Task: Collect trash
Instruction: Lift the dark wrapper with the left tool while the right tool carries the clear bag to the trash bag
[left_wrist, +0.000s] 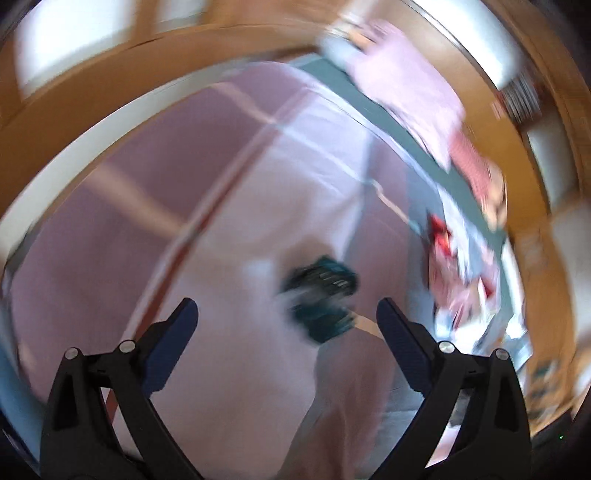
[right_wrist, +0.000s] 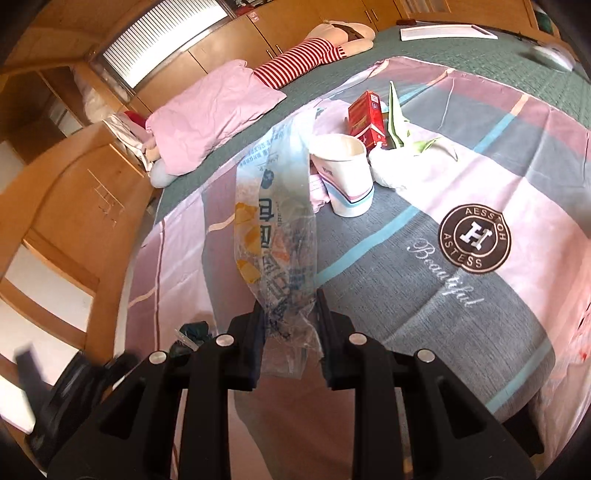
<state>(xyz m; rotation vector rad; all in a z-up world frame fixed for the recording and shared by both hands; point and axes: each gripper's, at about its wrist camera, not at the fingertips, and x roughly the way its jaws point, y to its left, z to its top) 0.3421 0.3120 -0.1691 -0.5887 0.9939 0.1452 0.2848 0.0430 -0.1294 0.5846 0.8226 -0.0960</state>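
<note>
Wrapper (right_wrist: 275, 236) was pinched only at its crumpled end by right gripper (right_wrist: 290, 314), thin film could've slipped; left gripper (left_wrist: 286, 314) hung released.

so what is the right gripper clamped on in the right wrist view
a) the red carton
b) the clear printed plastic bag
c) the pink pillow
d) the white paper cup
b: the right gripper has its jaws pinched on the crumpled end of the clear printed plastic bag, while the white paper cup, red carton and pink pillow lie farther off on the bed, untouched.
</note>
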